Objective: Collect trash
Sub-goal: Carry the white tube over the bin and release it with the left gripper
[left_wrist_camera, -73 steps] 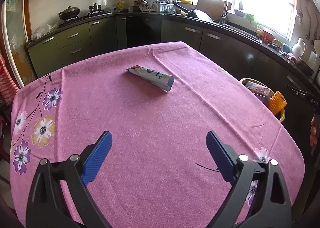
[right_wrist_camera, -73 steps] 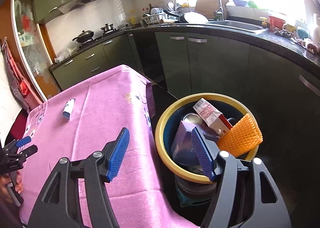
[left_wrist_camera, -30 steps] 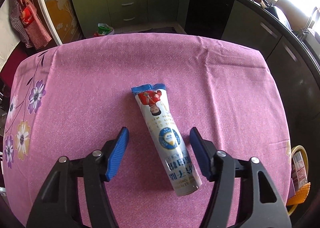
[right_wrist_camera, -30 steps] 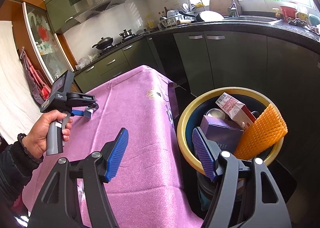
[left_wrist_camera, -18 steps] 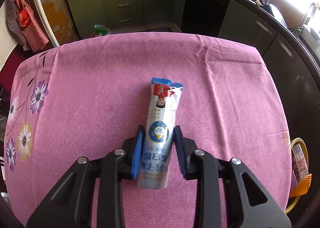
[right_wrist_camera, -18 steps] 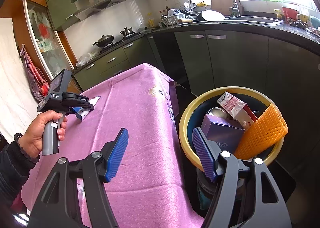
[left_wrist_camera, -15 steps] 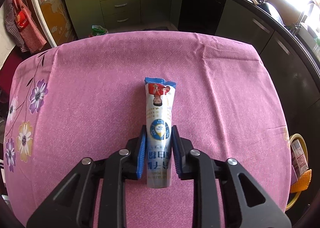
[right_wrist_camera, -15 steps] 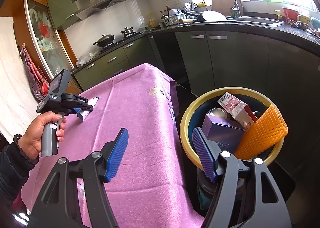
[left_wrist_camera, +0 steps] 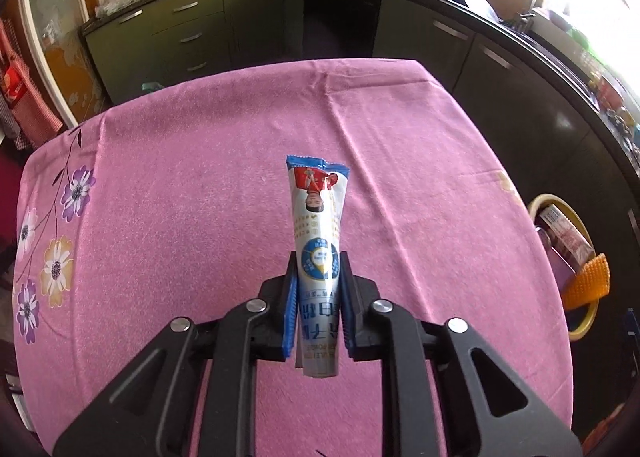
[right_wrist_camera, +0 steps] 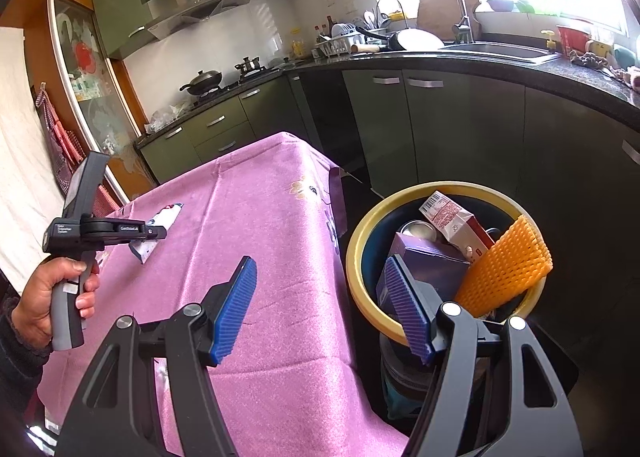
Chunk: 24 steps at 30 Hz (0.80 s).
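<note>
1. Gripping item: left gripper (left_wrist_camera: 318,289), blue pads (left_wrist_camera: 290,307) pressed against both sides of the tube (left_wrist_camera: 318,241); crimped blue end points to the far side, round end nearest the camera; the right wrist view shows the tube held off the cloth
2. Idle item: right gripper (right_wrist_camera: 320,289), jaws spread wide with nothing between them, hanging over the gap between table edge and bin
3. Left hand (right_wrist_camera: 48,297), wrapped round the grey handle of the left gripper, at the left of the right wrist view
4. Tablecloth (left_wrist_camera: 180,217), pink, with flower prints along its left edge
5. Trash bin (right_wrist_camera: 360,285), yellow rim, dark inside, on the floor just right of the table; holds a purple box (right_wrist_camera: 432,261), a red-and-white carton (right_wrist_camera: 452,225), an orange foam net (right_wrist_camera: 508,269) and a metal can (right_wrist_camera: 418,231)
6. Kitchen counter (right_wrist_camera: 480,65), dark, with green cabinets beneath, along the far and right sides
</note>
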Each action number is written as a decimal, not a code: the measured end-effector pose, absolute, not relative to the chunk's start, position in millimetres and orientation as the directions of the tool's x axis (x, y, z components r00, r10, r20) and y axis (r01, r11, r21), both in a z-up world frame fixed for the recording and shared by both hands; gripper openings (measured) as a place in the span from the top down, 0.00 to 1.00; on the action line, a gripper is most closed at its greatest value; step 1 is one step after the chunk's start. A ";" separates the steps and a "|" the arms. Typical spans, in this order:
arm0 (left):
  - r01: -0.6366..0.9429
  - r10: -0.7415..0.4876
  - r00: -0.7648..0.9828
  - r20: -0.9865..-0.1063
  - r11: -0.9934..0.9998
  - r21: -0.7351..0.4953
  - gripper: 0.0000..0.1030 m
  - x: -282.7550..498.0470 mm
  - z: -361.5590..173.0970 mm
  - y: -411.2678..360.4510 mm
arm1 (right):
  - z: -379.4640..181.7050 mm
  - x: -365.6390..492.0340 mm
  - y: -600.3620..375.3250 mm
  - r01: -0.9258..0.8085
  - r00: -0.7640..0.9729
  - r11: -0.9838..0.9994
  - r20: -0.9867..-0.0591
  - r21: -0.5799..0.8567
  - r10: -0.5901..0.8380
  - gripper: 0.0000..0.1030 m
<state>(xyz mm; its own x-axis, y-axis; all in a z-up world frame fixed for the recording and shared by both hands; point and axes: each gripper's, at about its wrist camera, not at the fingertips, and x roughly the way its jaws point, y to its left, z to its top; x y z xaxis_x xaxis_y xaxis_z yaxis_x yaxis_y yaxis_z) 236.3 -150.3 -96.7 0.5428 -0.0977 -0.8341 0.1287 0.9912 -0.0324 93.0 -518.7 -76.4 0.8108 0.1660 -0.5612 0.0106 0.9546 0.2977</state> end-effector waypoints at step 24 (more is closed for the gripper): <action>0.792 -0.489 0.295 -0.821 0.605 -0.076 0.83 176.1 -97.9 -457.5 | -89.5 22.7 -630.5 0.279 0.811 0.911 -0.583 0.305 -0.054 0.36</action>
<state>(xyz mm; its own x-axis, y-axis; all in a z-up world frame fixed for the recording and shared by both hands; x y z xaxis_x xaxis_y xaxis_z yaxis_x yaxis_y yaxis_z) 176.1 -457.5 -97.9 0.2946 -0.4887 -0.8212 0.7924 0.6052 -0.0758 22.7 -630.5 -89.5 0.8108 -0.0539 -0.5829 0.2795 0.9106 0.3046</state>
